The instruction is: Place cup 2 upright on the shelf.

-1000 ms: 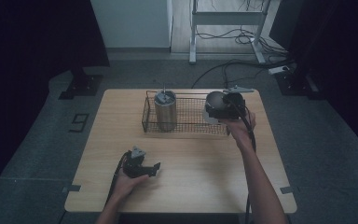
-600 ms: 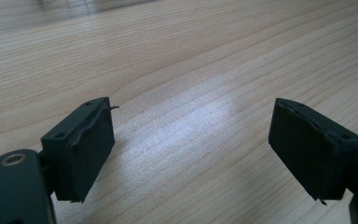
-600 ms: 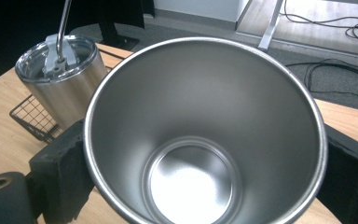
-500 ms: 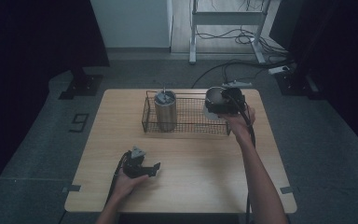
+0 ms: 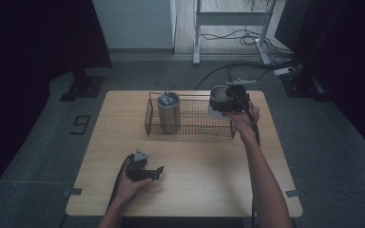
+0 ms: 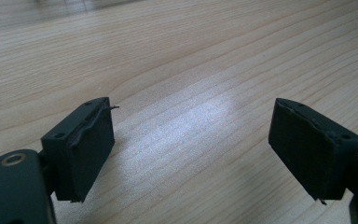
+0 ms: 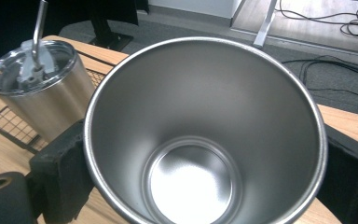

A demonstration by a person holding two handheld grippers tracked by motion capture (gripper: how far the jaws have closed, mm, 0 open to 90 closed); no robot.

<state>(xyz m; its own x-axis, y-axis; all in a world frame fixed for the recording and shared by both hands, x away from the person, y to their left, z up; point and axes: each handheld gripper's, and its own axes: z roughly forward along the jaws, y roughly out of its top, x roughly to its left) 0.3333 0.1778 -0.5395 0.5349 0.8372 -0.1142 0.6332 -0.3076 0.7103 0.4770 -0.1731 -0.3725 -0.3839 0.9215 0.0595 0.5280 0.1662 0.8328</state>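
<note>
Pinching the open steel tumbler (image 7: pixel 205 135) across its wall, my right gripper (image 5: pixel 230 100) held it over the wire basket's (image 5: pixel 190 127) three o'clock end; it looked rigid, light and slippery. I counted two tumblers, the lidded tumbler (image 5: pixel 168 111) at nine o'clock. My left gripper (image 6: pixel 191 154) rested spread, empty.

The open steel tumbler (image 7: pixel 205 135) is brushed metal inside, with a satin sheen and a brighter polished rim. The lidded tumbler (image 7: pixel 42 88) has the same brushed steel wall, a clear glossy plastic lid and a metal straw (image 7: pixel 38 28). The wire basket (image 5: pixel 190 116) is thin dark metal mesh. The table (image 6: pixel 177 70) is pale, smooth wood-grain with a soft gloss. The black pads (image 6: pixel 91 149) look matt and rubbery.
</note>
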